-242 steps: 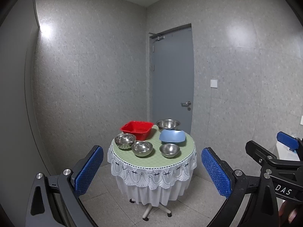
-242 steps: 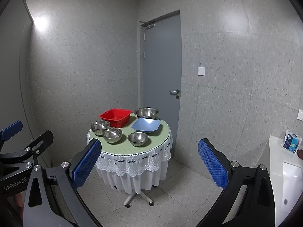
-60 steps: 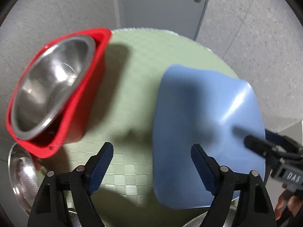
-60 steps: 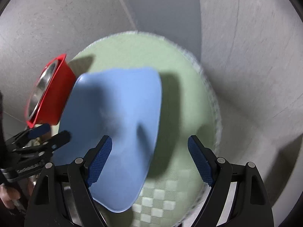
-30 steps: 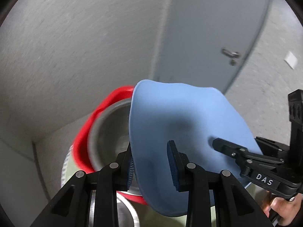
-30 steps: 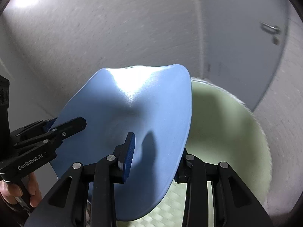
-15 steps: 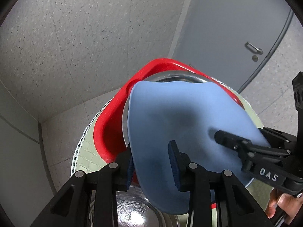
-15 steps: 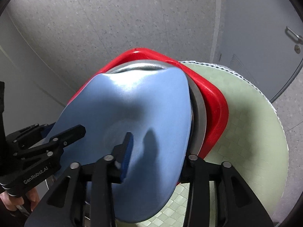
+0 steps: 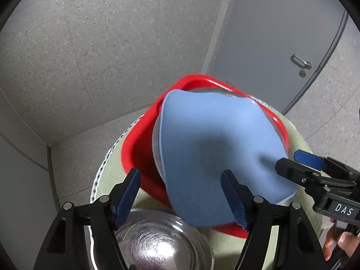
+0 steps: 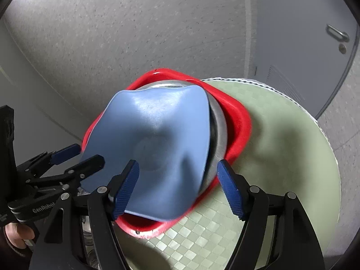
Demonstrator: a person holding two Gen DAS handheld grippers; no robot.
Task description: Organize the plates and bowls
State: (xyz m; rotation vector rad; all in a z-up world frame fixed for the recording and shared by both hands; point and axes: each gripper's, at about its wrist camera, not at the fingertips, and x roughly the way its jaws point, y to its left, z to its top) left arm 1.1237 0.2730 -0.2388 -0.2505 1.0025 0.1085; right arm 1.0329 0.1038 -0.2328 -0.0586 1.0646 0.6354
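We see both the left gripper (image 9: 181,195) and right gripper (image 10: 177,185) opening, pads clear of the blue plate (image 9: 216,155) resting in the red basin (image 9: 137,148).

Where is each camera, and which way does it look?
Left wrist: sits on the left gripper, looks down at the square blue plate in the red plastic tub; right gripper and fingers show.
Right wrist: sits on the right gripper, looks down likewise; left gripper and a hand show.
Shared: plate, tub, round green-clothed table; both grippers' jaws opening.
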